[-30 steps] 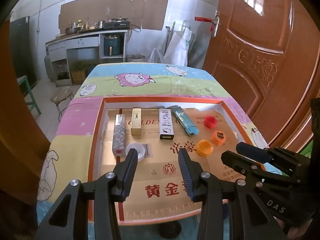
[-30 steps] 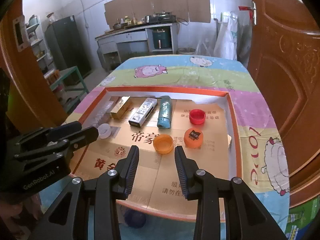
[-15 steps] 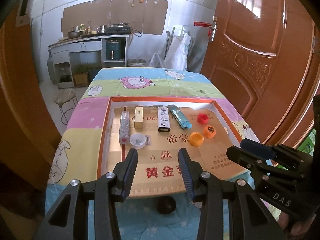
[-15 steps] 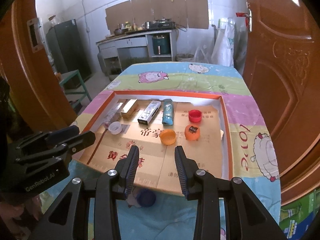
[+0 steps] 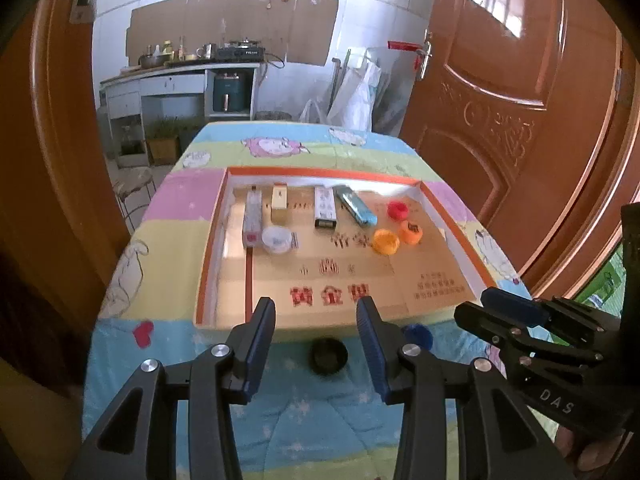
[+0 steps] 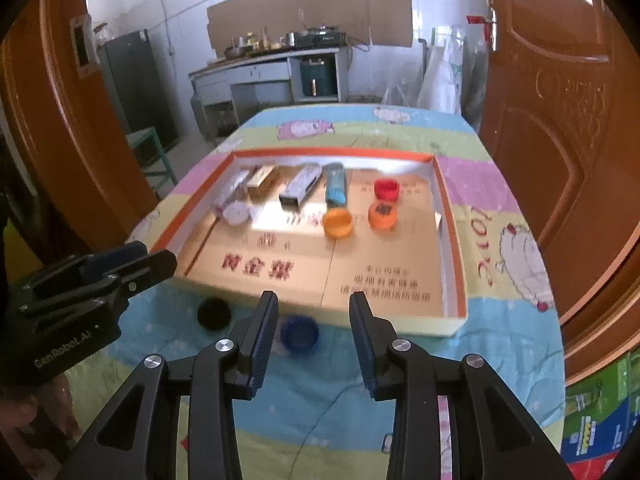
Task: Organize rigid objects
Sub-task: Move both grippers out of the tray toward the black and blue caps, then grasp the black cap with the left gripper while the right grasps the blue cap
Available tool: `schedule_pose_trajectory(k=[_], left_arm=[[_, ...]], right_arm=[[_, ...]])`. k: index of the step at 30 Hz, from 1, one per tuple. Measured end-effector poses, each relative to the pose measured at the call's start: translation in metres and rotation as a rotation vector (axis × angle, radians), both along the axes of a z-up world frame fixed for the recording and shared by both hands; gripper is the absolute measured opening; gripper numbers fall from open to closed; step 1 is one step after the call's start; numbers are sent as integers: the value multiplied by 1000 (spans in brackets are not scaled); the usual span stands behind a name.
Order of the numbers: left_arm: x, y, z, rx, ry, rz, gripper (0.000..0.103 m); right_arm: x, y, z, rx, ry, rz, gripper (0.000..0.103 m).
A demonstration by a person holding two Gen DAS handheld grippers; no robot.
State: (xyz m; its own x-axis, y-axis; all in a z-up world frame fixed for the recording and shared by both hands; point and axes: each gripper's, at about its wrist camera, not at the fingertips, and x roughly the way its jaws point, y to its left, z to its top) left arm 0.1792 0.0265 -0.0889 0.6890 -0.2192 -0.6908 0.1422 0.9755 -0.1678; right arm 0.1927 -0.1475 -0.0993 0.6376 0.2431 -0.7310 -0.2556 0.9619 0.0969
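A shallow orange-rimmed cardboard tray (image 5: 210, 252) (image 6: 452, 236) lies on the table. In it lie several small boxes in a row (image 5: 325, 211) (image 6: 300, 186), a white cap (image 5: 276, 239), a red cap (image 5: 397, 211) (image 6: 386, 189) and two orange caps (image 5: 385, 241) (image 6: 338, 222). A black cap (image 5: 328, 356) (image 6: 214, 313) and a blue cap (image 5: 418, 334) (image 6: 299, 332) lie on the cloth in front of the tray. My left gripper (image 5: 316, 340) is open and empty above the black cap. My right gripper (image 6: 313, 334) is open and empty near the blue cap.
The table wears a pastel cartoon-sheep cloth (image 5: 288, 148) (image 6: 512, 248). A brown wooden door (image 5: 500, 92) (image 6: 568, 100) stands close on the right. A kitchen counter (image 5: 180, 76) and a stool (image 5: 132, 188) are behind and to the left.
Both grippers have drawn back from over the tray toward the table's near edge. The black and blue caps in front of the tray have come into view. Both stay open.
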Motion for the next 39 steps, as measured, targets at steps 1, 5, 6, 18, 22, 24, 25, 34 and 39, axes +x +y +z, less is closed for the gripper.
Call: schedule_pose_trajectory(k=[1, 5, 6, 18, 22, 24, 25, 34, 39], left_arm=[[-3, -1, -3, -1, 6, -3, 42], [-8, -4, -16, -1, 34, -16, 42], [-9, -5, -20, 1, 44, -20, 42], [-6, -13, -48, 8, 100, -50, 42], [1, -15, -57, 21, 116, -49, 42], [4, -14, -61, 30, 121, -44, 42], [6, -14, -62, 31, 122, -42, 42], [10, -14, -64, 51, 101, -51, 41], [11, -15, -64, 57, 101, -63, 31]], right_arm=[[-2, 0, -4, -2, 7, 1, 38], [-5, 2, -18, -3, 32, 7, 38], [-5, 2, -22, -4, 41, 7, 38], [1, 6, -56, -7, 113, 14, 38], [5, 7, -58, -11, 116, 17, 38], [7, 9, -58, -20, 114, 23, 38], [7, 10, -58, -29, 111, 27, 38], [14, 23, -61, -73, 96, 56, 38], [17, 28, -61, -100, 94, 58, 31]])
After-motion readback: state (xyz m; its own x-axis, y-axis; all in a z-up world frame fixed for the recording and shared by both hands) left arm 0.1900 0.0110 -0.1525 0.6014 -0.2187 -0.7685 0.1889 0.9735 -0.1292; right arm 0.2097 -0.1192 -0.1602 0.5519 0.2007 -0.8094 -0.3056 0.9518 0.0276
